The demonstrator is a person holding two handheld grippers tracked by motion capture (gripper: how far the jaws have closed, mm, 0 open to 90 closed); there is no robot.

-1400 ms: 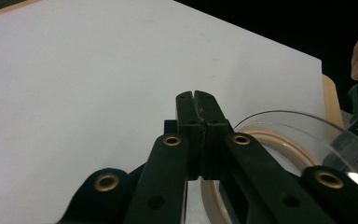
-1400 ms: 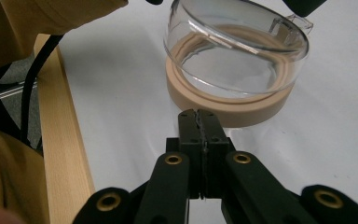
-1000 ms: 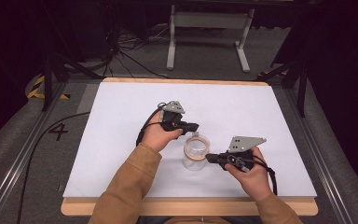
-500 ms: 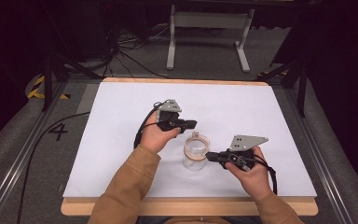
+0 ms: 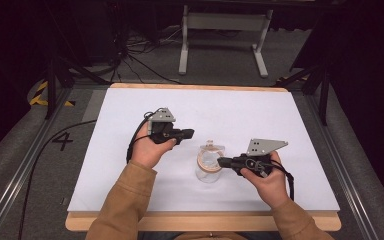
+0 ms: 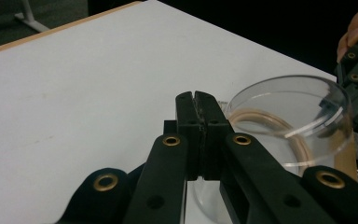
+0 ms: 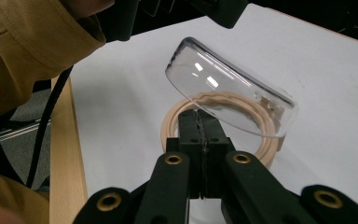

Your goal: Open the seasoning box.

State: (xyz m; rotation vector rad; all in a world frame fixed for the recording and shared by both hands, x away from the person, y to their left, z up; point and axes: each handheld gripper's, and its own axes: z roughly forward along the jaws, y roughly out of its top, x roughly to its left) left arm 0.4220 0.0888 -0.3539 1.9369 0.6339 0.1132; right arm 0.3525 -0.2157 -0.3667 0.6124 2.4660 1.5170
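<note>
We see a white table [image 5: 130, 165] with a clear glass jar [image 5: 209, 169] standing near its front centre, between the two hands. A tan seal ring [image 7: 223, 106] sits around the jar mouth, and a clear glass lid [image 7: 223, 88] stands tilted open above it. The left gripper [image 5: 186, 133] hovers just beside the jar at its upper left; its jaws are pressed together and hold nothing. The right gripper [image 5: 222, 161] meets the jar rim from the right, jaws closed; we cannot tell whether they pinch the lid edge.
</note>
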